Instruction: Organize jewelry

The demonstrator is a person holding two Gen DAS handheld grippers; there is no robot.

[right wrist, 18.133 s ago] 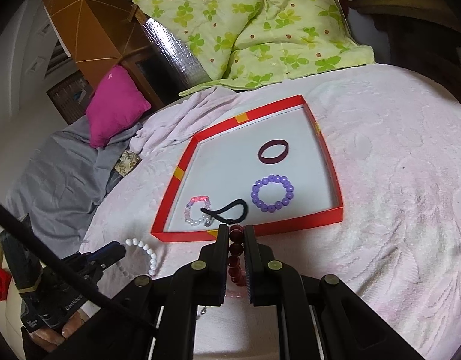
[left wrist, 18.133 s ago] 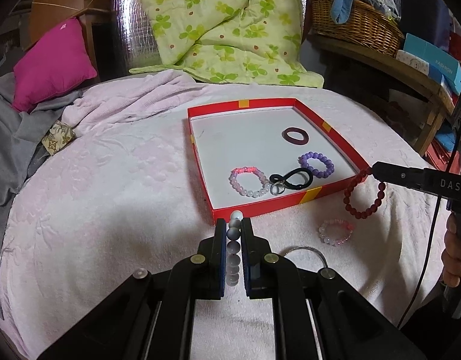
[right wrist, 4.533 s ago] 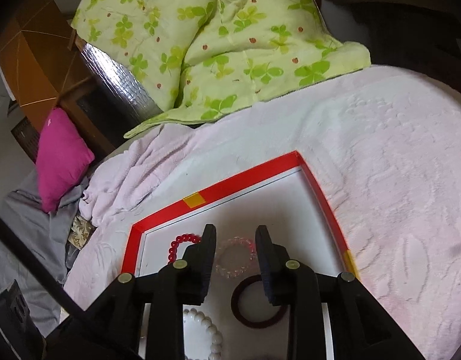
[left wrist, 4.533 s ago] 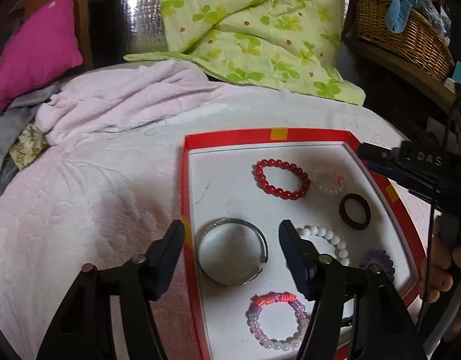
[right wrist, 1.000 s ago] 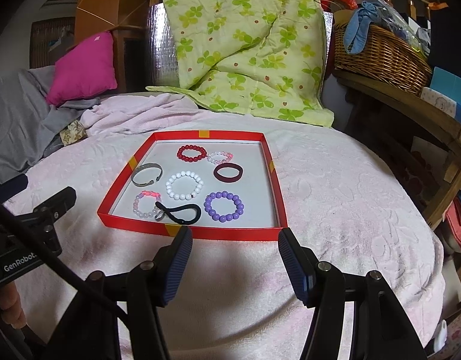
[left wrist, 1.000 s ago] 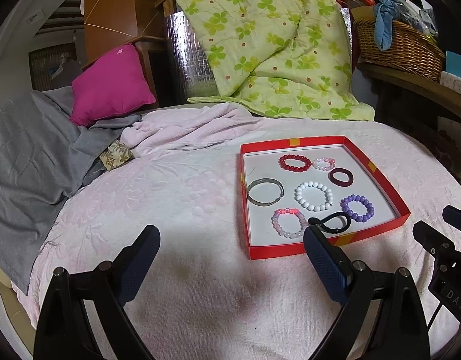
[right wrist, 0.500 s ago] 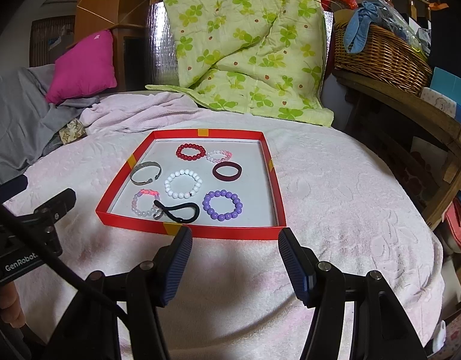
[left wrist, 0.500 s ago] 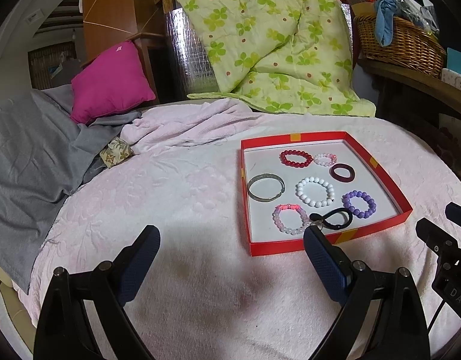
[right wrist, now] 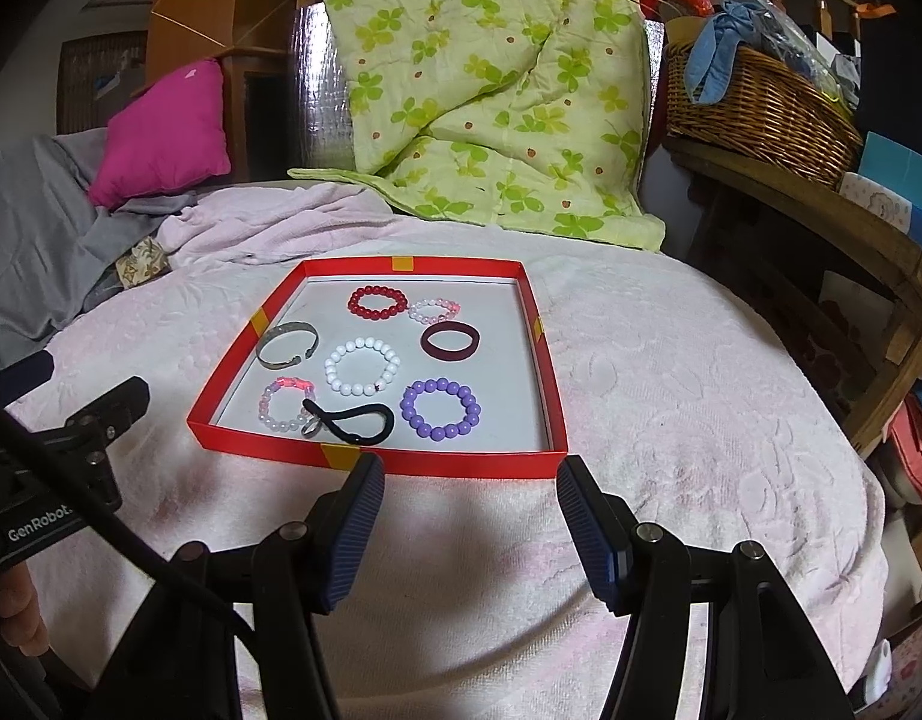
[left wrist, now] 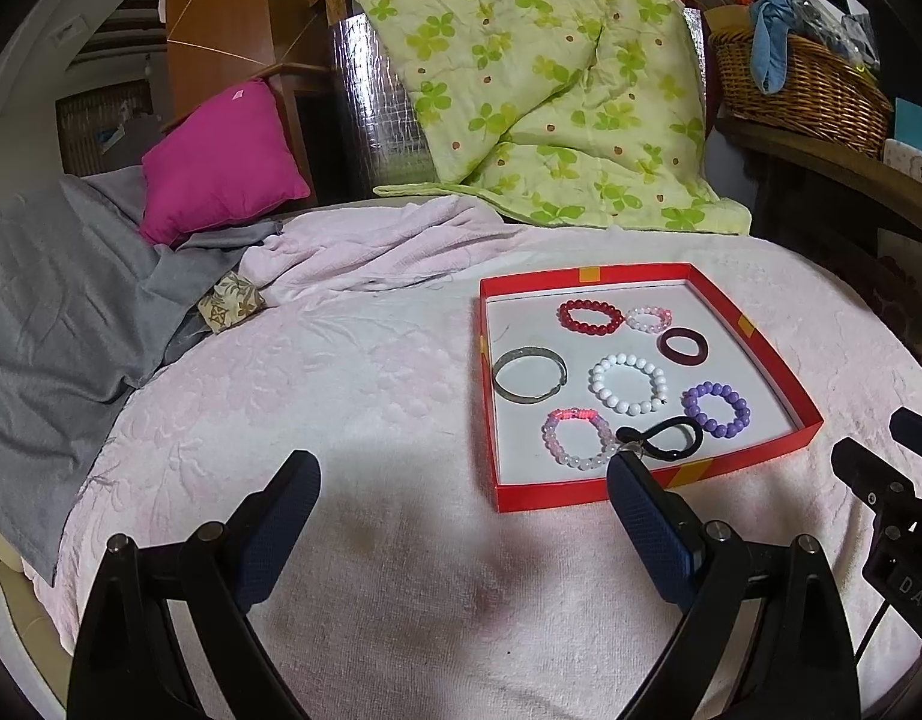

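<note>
Both grippers (left wrist: pixel 461 516) (right wrist: pixel 470 510) wide open, empty, short of tray (right wrist: pixel 461 461); bracelets (right wrist: pixel 362 367) inside, basket (right wrist: pixel 761 102) far right, apparently unobstructed.

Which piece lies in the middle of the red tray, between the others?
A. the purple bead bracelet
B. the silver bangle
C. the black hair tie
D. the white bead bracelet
D: the white bead bracelet lies at the centre of the red tray, with the other pieces around it.
</note>
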